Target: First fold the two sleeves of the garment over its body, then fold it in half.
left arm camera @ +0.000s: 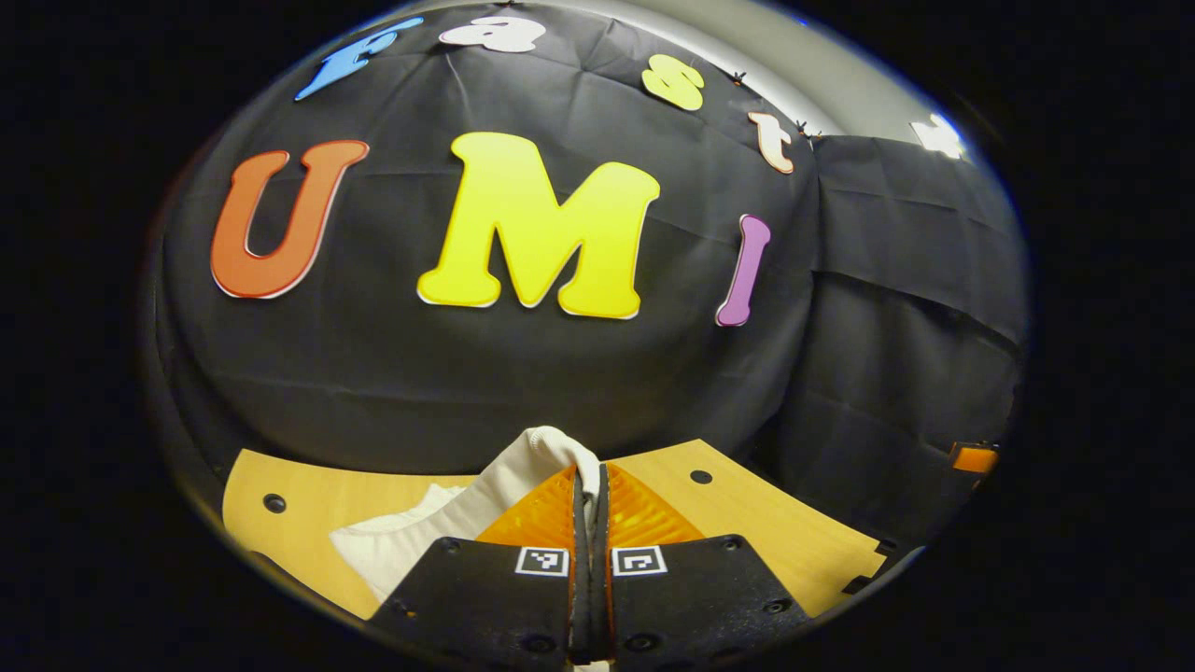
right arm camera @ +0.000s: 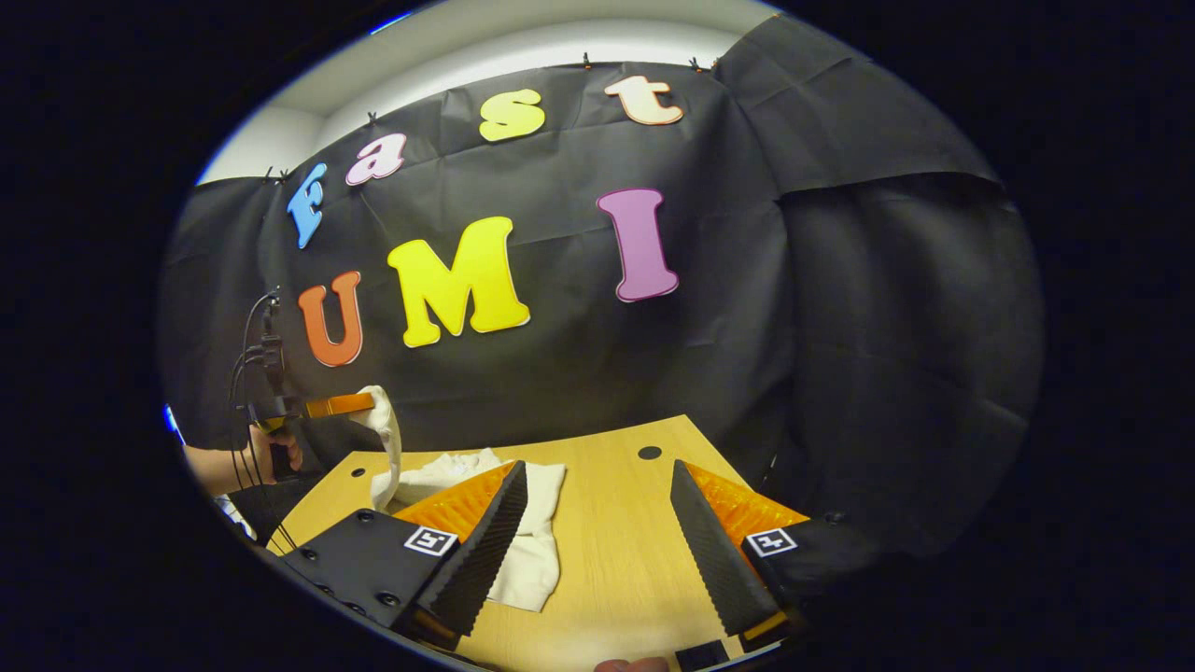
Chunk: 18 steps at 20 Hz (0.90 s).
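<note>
Bench (right arm camera: 616,560): bare wood lies between the right gripper (right arm camera: 597,541) fingers and beyond them to the far edge; open passage there.
Garment (right arm camera: 523,560): occupies the bench's left part in the right gripper view, its edge just beside the right gripper's left finger.
Raised fold: the left gripper (left arm camera: 588,504), fingers closed on cloth, holds a strip of garment above the bench's left edge, barring that side.
Booth wall (right arm camera: 747,355): black cloth stands directly behind the bench's far edge.
</note>
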Each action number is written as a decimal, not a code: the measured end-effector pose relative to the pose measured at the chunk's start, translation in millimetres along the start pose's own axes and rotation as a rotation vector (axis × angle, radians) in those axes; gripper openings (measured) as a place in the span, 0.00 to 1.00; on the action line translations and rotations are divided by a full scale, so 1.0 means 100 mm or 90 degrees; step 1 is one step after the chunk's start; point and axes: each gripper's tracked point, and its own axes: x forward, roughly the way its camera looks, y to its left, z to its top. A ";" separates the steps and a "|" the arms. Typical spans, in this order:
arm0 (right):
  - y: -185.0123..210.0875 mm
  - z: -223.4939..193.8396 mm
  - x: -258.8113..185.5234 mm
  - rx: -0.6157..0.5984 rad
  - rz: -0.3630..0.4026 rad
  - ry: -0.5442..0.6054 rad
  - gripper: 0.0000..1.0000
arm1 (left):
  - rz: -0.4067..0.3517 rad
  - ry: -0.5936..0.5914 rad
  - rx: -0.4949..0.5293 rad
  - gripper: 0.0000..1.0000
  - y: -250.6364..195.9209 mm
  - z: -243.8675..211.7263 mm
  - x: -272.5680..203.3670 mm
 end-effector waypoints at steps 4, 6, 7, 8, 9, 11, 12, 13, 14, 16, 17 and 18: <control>-0.26 -0.05 -0.08 -0.015 -0.037 0.014 0.96 | -0.017 0.055 -0.015 0.03 -0.20 -0.38 0.57; -0.36 -0.09 -0.07 -0.021 -0.049 0.029 0.96 | -0.021 0.087 -0.015 0.03 -0.28 -0.66 0.83; -0.43 -0.11 -0.06 -0.023 -0.058 0.038 0.96 | -0.016 0.104 -0.013 0.03 -0.29 -0.81 0.95; -0.48 -0.15 -0.07 -0.026 -0.065 0.043 0.96 | -0.005 0.121 -0.008 0.03 -0.28 -0.96 1.08; -0.52 -0.13 -0.07 -0.029 -0.072 0.046 0.96 | 0.002 0.140 -0.006 0.03 -0.28 -1.11 1.21; -0.60 -0.14 -0.08 -0.037 -0.082 0.056 0.94 | 0.006 0.176 -0.019 0.03 -0.32 -1.41 1.42; -0.63 -0.15 -0.07 -0.038 -0.085 0.061 0.96 | 0.008 0.190 -0.029 0.03 -0.34 -1.52 1.50; -0.65 -0.15 -0.07 -0.038 -0.089 0.064 0.96 | 0.012 0.200 -0.032 0.04 -0.36 -1.61 1.56; -0.68 -0.16 -0.06 -0.038 -0.092 0.067 0.96 | 0.011 0.208 -0.036 0.04 -0.37 -1.68 1.61; -0.69 -0.14 -0.06 -0.042 -0.093 0.069 0.96 | 0.000 0.215 -0.051 0.05 -0.42 -1.73 1.67; -0.68 -0.13 -0.05 -0.047 -0.093 0.069 0.96 | 0.000 0.216 -0.057 0.09 -0.49 -1.78 1.71; -0.67 -0.12 -0.04 -0.051 -0.090 0.069 0.96 | 0.002 0.215 -0.058 0.11 -0.46 -1.78 1.70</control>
